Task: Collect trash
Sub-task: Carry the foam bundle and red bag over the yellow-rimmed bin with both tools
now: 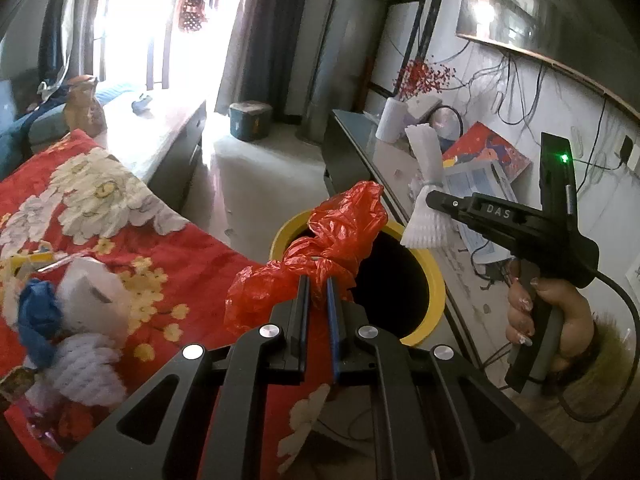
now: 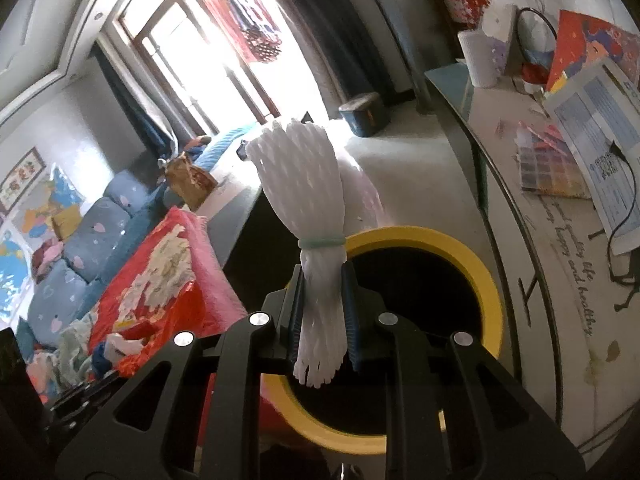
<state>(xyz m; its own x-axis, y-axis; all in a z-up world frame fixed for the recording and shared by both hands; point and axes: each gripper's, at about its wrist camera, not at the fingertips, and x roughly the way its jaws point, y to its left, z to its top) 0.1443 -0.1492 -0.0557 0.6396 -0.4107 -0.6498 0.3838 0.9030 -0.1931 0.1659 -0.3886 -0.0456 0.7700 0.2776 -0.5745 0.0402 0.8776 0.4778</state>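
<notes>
With the left gripper [image 1: 318, 286] clamping the bag [image 1: 320, 248] and the right gripper [image 2: 322, 296] pinching the foam [image 2: 304, 184], both are centring over the bin [image 1: 434, 280] at 12 o'clock for release.

Daylight floods in through the window [image 1: 132, 20], blown out to pure white in both views; the glare spills onto the floor [image 1: 256, 160] and washes the bench top [image 1: 160, 128] pale; the bin [image 2: 424, 240] mouth stays black, with no detail inside; the wall [image 1: 560, 120] side is evenly lit; fisheye distortion bends straight edges hard towards the corners, which fall to black; the toys [image 1: 68, 312] at the left edge are soft and smeared; near parts stay sharp.
</notes>
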